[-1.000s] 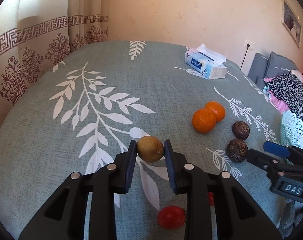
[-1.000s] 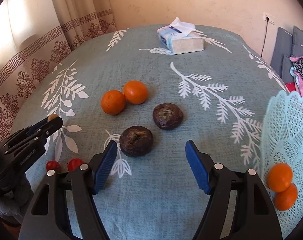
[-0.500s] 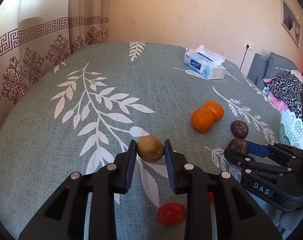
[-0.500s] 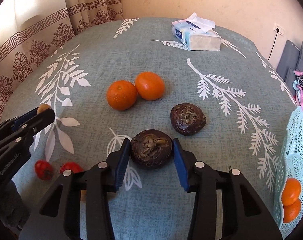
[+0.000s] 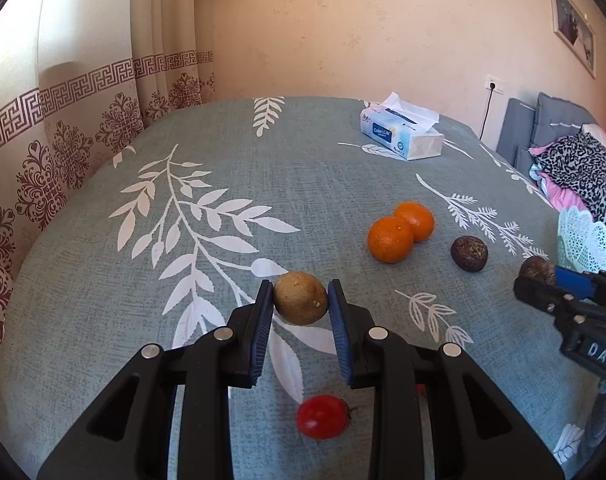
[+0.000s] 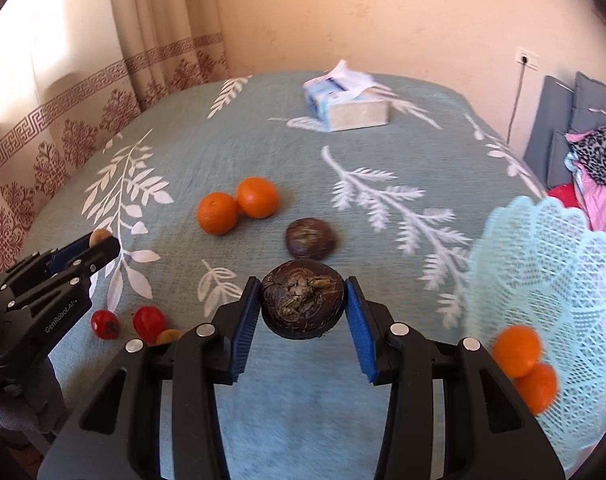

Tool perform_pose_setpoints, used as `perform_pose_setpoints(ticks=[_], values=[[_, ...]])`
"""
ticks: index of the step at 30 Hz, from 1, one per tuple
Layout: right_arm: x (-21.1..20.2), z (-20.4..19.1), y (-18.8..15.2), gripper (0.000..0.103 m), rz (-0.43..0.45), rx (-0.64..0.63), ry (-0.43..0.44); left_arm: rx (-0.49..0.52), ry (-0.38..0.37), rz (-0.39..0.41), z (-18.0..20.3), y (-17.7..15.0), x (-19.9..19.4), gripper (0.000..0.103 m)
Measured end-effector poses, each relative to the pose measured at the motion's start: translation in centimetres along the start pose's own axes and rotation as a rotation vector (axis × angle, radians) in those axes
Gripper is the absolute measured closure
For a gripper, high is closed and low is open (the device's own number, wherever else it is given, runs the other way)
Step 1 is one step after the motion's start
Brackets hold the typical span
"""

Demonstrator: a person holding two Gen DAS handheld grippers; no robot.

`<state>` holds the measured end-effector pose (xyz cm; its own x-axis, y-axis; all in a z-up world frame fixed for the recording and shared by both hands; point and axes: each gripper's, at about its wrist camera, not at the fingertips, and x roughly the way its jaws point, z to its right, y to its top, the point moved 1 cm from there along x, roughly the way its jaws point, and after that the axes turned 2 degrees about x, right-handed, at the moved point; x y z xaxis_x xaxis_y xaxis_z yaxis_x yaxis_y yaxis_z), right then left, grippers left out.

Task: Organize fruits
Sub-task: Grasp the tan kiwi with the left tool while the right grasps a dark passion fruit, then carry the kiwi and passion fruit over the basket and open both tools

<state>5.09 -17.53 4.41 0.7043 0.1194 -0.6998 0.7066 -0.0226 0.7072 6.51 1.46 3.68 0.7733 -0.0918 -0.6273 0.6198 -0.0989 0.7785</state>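
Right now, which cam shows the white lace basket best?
Right wrist: the white lace basket fills the right side, with two oranges visible inside. Left wrist catches only a sliver of its rim at the frame edge, contents hidden.

- Left gripper points down-forward, both pads clamped on a yellow-brown fruit.
- Right gripper points down-forward, pads pressed on a dark fruit.
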Motion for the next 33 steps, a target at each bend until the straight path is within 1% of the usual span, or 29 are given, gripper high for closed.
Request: perform_pose_setpoints(ticks=[9,15,22,29,33], values=[[-3.2,4.8,-0.4,0.059,0.064,0.084,-0.072,0.053,-0.019,0.011,2.9,0.1,-1.0,0.075],[-4.2,8.1,-0.9,0.059,0.080,0.149,-0.111,0.092,-0.036,0.020,5.1,0.2,-1.5,0.075],[-5.3,12.0,-1.7,0.059,0.089,0.228,-0.177,0.140,-0.061,0.022,8.0,0.3,-1.7,0.075],[-5.5,14.2,-2.2,0.058,0.091,0.264,-0.225,0.183,-0.092,0.024,10.5,0.6,-2.0,0.075],[-6.0,14.8,-2.4,0.058,0.105,0.267,-0.235,0.201,-0.114,0.023,11.9,1.1,-1.9,0.075]])
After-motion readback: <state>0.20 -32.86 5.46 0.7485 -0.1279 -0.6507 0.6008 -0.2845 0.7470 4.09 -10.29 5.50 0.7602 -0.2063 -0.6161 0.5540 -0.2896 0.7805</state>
